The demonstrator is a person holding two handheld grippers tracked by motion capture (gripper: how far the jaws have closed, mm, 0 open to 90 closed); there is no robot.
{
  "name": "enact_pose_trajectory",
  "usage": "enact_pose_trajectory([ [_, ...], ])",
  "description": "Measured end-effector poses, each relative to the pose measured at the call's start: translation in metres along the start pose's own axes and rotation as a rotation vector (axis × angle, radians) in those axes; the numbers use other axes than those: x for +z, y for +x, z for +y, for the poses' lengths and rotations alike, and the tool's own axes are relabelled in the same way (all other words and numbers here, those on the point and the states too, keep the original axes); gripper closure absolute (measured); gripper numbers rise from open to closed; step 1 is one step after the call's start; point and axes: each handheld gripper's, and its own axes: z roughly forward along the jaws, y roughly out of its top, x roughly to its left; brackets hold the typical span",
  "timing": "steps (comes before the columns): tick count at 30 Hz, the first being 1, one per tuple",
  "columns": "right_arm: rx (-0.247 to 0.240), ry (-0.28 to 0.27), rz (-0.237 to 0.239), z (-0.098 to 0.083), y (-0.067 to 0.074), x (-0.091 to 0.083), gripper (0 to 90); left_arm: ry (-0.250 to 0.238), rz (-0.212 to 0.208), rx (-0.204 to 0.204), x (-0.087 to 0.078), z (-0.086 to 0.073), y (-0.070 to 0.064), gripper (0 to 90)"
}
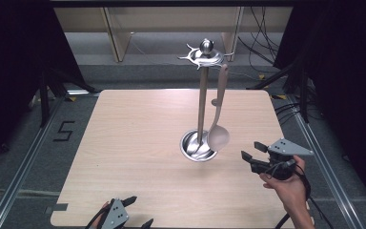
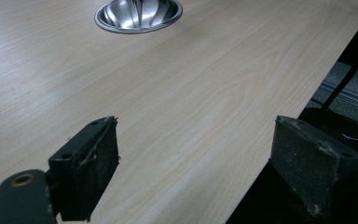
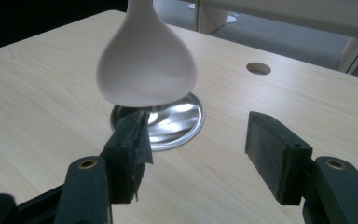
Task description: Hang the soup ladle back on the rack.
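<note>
Glossy polished metal stand [image 1: 201,95] — smooth matt plastic ladle [image 1: 218,136] — on a pale, matt wood-grain table [image 1: 138,138].

Pale wood, bright steel, black jaws

The table [image 1: 138,157] across the middle of the high view is light beige wood with a fine streaked grain. At centre frame the stand [image 1: 201,102] is shiny silver, its round base [image 1: 196,145] mirror-bright with dark reflections. The ladle [image 1: 218,128] hanging from it is a pale greyish white, plain and unpatterned. At lower right the right gripper [image 1: 252,151] is black with a grey plate on top; at the bottom edge the left gripper [image 1: 138,212] shows the same colours. The floor [image 1: 19,143] at left is dark grey, marked with a black "5" [image 1: 63,130].
</note>
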Motion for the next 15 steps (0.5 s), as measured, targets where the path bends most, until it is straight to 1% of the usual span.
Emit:
enact_pose_trajectory([
  [1, 0.015, 0.013, 0.001, -0.001, 0.001, -0.001, 40.0, 0.003, 0.003, 0.007, 0.000, 0.000, 0.000, 14.7],
  [2, 0.010, 0.007, 0.006, -0.003, 0.000, -0.001, 39.9, 0.002, -0.002, 0.001, 0.000, 0.000, 0.000, 14.7],
  [3, 0.013, 0.013, 0.005, -0.006, 0.000, -0.001, 39.5, 0.000, -0.002, 0.001, 0.001, -0.001, 0.000, 14.7],
  [4, 0.013, 0.013, 0.005, -0.006, 0.000, -0.001, 39.5, 0.006, -0.002, 0.006, 0.000, 0.000, 0.000, 14.7],
  [5, 0.017, 0.020, 0.000, -0.009, 0.000, -0.002, 38.8, 0.011, 0.000, 0.019, 0.000, 0.000, 0.001, 14.7],
  [6, 0.017, 0.020, 0.000, -0.009, 0.000, -0.002, 38.8, -0.001, -0.003, 0.012, 0.001, 0.000, 0.000, 14.7],
  [7, 0.018, 0.014, 0.005, -0.011, 0.000, -0.001, 38.6, 0.002, -0.001, 0.015, 0.000, 0.000, 0.000, 14.7],
  [8, 0.027, 0.037, 0.005, -0.012, 0.001, -0.003, 38.2, 0.008, 0.003, 0.021, 0.000, 0.000, 0.001, 14.7],
  [9, 0.006, 0.030, -0.005, -0.014, -0.001, -0.003, 37.7, 0.014, -0.003, 0.017, 0.000, 0.000, 0.001, 14.7],
  [10, 0.020, 0.039, 0.007, -0.015, 0.000, -0.003, 36.9, 0.014, -0.003, 0.015, 0.000, 0.000, 0.001, 14.7],
  [11, 0.013, 0.037, 0.002, -0.018, 0.000, -0.003, 36.2, 0.014, -0.003, 0.015, 0.000, 0.000, 0.001, 14.7],
  [12, 0.027, 0.046, 0.012, -0.019, 0.001, -0.003, 35.5, 0.013, -0.003, 0.014, 0.000, 0.000, 0.001, 14.7],
  [13, 0.006, 0.039, 0.013, -0.021, 0.000, -0.003, 34.2, 0.014, -0.003, 0.015, 0.000, 0.000, 0.001, 14.7],
  [14, 0.035, 0.044, 0.014, -0.023, 0.003, -0.004, 33.3, 0.014, -0.003, 0.015, 0.000, 0.000, 0.001, 14.7],
  [15, 0.026, 0.045, 0.020, -0.024, 0.002, -0.004, 32.9, 0.014, -0.003, 0.016, 0.000, 0.000, 0.001, 14.7],
])
